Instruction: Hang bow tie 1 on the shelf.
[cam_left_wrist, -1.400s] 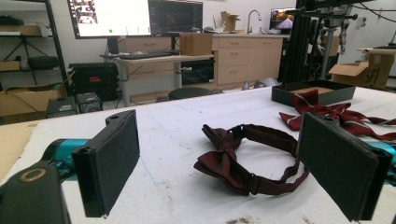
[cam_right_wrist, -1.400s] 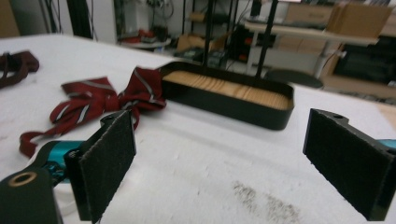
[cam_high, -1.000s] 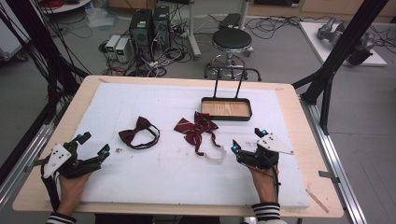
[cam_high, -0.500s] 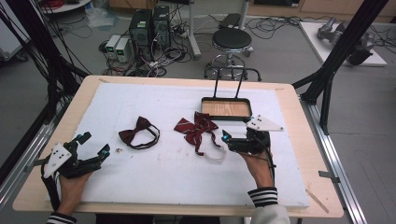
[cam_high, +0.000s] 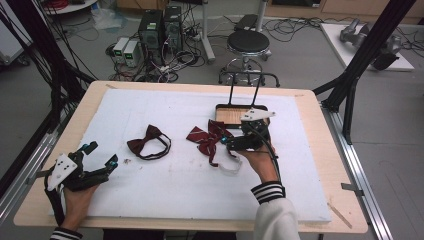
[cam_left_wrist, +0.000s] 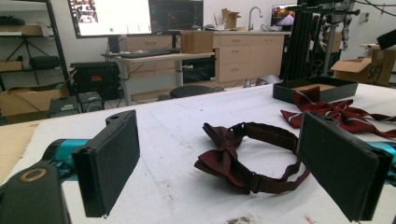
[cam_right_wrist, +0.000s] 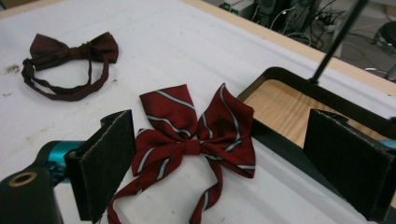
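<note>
At frame centre, the spread right gripper hovers over the striped bow tie, seemingly about to lower and pinch its knot; the left gripper rests spread at lower left.

In the high view, the right gripper covers part of the striped bow and the near side of the tray. In the right gripper view, the tray runs off the right edge behind a jaw. The bow's tails run off the bottom. In the left gripper view, the right jaw hides part of the plain bow's strap.
</note>
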